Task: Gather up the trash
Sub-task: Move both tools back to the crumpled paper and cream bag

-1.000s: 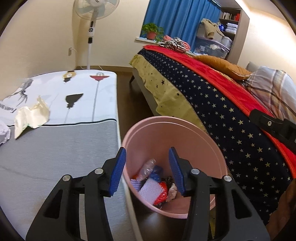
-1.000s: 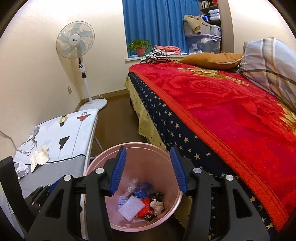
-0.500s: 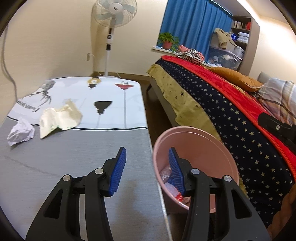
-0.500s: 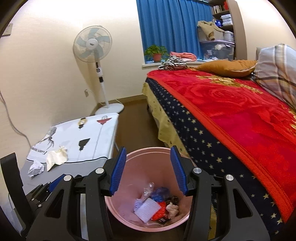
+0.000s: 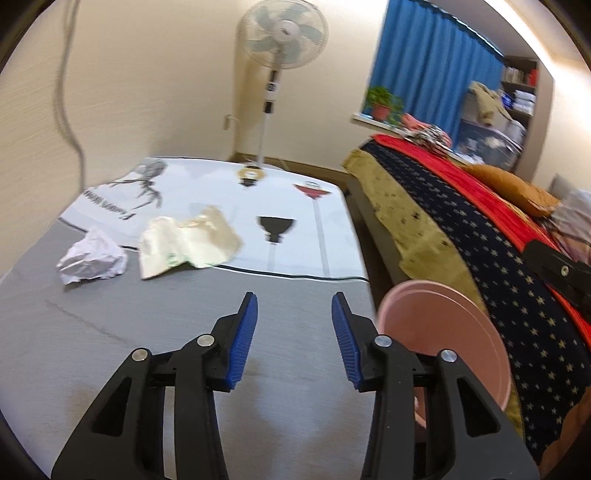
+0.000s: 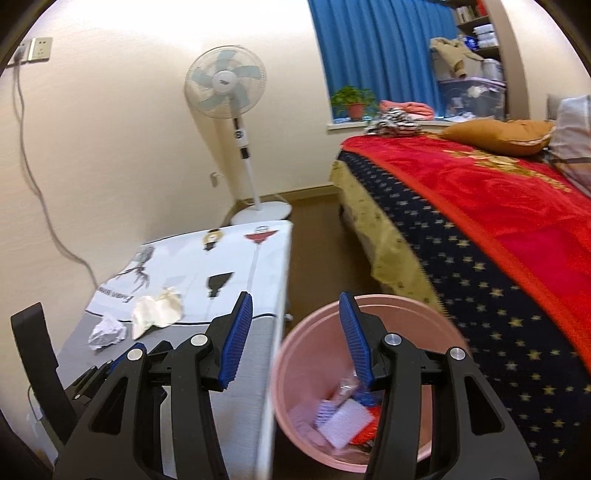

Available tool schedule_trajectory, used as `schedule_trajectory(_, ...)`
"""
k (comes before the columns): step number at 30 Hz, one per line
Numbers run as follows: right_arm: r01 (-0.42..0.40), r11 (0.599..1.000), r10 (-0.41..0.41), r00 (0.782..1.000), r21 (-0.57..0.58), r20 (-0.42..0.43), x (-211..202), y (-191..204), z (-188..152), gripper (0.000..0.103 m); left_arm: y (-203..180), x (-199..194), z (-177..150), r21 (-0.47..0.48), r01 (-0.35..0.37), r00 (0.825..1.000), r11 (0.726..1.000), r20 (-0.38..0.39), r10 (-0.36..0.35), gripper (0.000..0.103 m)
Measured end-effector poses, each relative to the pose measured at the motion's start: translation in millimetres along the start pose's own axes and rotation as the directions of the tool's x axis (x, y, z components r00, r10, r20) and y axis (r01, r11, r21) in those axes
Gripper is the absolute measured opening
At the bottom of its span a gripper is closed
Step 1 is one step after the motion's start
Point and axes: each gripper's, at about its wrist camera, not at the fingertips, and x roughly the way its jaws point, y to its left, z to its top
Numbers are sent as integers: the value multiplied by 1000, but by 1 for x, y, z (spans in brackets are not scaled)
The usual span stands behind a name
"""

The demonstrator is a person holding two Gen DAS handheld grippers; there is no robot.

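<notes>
Count: two pieces of trash on the table, one pink bin, two grippers. Trash one is a crumpled white paper ball, tight and creased, on the grey part of the tabletop. Trash two is a cream crumpled wrapper, flatter and shinier, with a small green mark near one edge, just beside the ball to its right and lying across the line where grey meets the white printed cloth. Both sit well ahead of the left gripper and left of its centre line; its jaws are closing at a medium gap, blue pads bare, nothing between them, only tabletop below. Right gripper is about half open and empty, over the gap between table edge and bin; its right finger overlaps the bin rim in the view. The bin stands on the floor between the table and the bed, touching neither as far as I can tell, and already holds a few pieces: something white, blue and red; blurred. Around: standing fan at the far end of the table, blue curtain, potted plant on the sill, orange pillow, wall cable. Nothing blocks the path from the left gripper to the two pieces.
</notes>
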Motion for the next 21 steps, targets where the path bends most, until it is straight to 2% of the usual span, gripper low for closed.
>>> schedule_trajectory(4, -66, 998, 66, 998, -10, -12, 15, 17, -1, 47, 18, 4, 2, -33, -69, 997, 997, 12, 70, 41)
schedule_trajectory(8, -126, 992, 125, 992, -18, -28, 31, 35, -2, 47, 42, 8, 4, -91, -154, 988, 984, 14, 155, 41)
schedule_trajectory(12, -174, 984, 173, 984, -27, -49, 51, 53, -4, 43, 58, 13, 4, -127, -198, 980, 972, 7, 200, 41)
schedule_trajectory(21, -280, 960, 276, 954, -26, -119, 106, 90, -9, 38, 92, 21, 4, -223, -328, 941, 918, 3, 337, 41)
